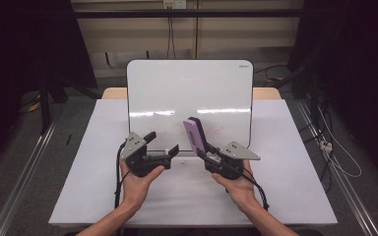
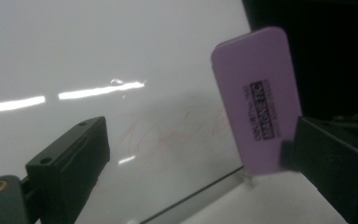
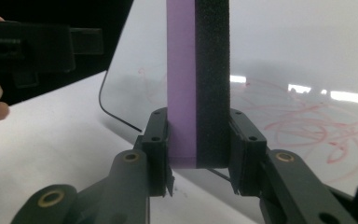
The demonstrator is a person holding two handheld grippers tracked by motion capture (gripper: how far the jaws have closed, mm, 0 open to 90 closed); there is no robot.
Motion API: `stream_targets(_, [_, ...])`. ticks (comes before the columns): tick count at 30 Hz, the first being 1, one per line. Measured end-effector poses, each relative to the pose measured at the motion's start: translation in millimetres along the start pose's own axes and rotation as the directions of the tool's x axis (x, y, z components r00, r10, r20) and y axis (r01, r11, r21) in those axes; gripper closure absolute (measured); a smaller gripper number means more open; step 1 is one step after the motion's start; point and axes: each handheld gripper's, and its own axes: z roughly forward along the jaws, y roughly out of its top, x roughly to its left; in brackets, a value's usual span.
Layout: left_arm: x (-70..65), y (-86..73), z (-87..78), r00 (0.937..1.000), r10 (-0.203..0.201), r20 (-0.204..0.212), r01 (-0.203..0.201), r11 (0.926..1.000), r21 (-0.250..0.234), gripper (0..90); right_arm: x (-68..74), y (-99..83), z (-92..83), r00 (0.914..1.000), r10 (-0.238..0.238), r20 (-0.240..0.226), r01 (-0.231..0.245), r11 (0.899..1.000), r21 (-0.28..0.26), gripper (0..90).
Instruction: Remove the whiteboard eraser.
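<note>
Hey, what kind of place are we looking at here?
Probably a lab or workshop: a work table bearing a whiteboard, loose cables on the floor, and wall sockets behind.

Whiteboard eraser (image 1: 195, 133): flat purple plastic back with black printed lettering, black felt pad on the opposite face. Stands on end, tilted, clamped at its lower end in the right claw (image 1: 203, 152), above the near edge of the whiteboard (image 1: 189, 88), which bears faint red scribbles.
</note>
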Motion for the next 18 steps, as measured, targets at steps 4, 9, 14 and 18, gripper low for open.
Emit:
stream_targets(4, [-7.8,-0.9,5.5,0.9996,-0.019,0.019,0.020,0.9985,-0.051,7.3,3.5,-6.5,2.7,0.9994,0.032,-0.014,-0.032,0.999,-0.005,64.4])
stream_targets(9, [-21.5,-3.7,14.6,0.9984,-0.010,0.056,0.014,0.9973,-0.071,9.0,6.4,-12.7,3.6,0.9966,0.074,-0.035,-0.075,0.997,-0.008,64.4])
stream_targets(14, [-29.7,-8.6,21.7,0.9964,-0.062,0.058,0.067,0.9940,-0.086,18.7,6.0,-13.5,3.6,0.9912,0.125,-0.044,-0.126,0.992,-0.024,64.4])
stream_targets(18, [-28.9,-14.0,29.2,0.9909,-0.118,0.064,0.123,0.9889,-0.083,23.5,6.9,-15.2,4.4,0.9883,0.143,-0.052,-0.145,0.989,-0.022,64.4])
